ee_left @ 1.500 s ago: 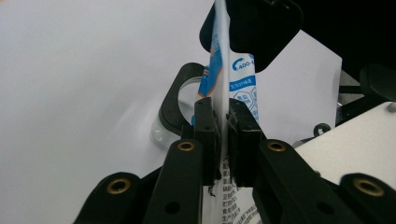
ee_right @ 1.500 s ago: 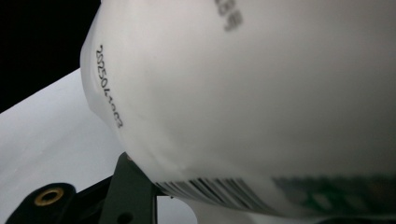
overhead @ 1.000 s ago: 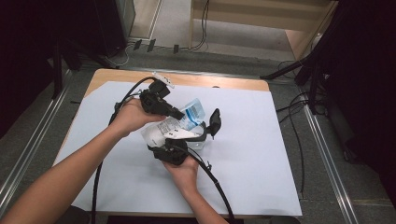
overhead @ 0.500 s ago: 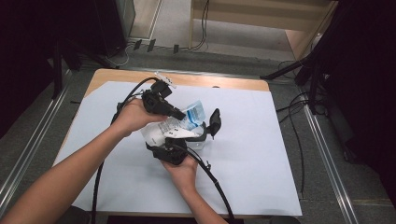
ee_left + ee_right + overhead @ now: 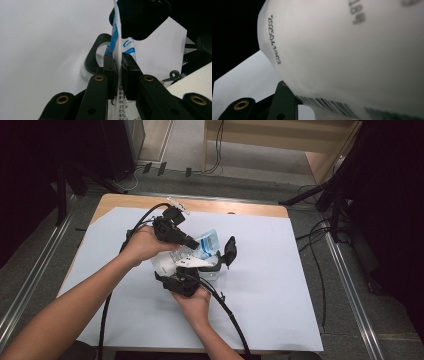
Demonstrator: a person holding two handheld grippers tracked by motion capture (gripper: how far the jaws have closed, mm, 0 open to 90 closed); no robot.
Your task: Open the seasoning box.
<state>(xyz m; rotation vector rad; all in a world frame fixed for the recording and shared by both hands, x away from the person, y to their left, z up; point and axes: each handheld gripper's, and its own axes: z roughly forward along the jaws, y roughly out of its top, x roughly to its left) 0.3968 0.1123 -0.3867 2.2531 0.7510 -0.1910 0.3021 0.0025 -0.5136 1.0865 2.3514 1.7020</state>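
Fingers of the left gripper [image 5: 192, 241] are pinching one white-and-blue pouch [image 5: 200, 251] above the middle of the counter [image 5: 280, 285], which is lying under a white sheet amid grey floor and dark curtains; the right gripper [image 5: 220, 262] is cradling it, its long axis running toward the far right. Seen from the left gripper view, both fingers [image 5: 109, 72] are clamping the pouch's [image 5: 116, 37] thin edge upright. Up close in the right gripper view, the pouch [image 5: 352, 55] is looming; I cannot tell whether those fingers are gripping it.

Wood table [image 5: 115, 202] under white sheet [image 5: 280, 285], grey floor [image 5: 190, 155] with cables [image 5: 217, 145], dark curtains [image 5: 395, 195] both sides, wood furniture [image 5: 280, 132] behind.
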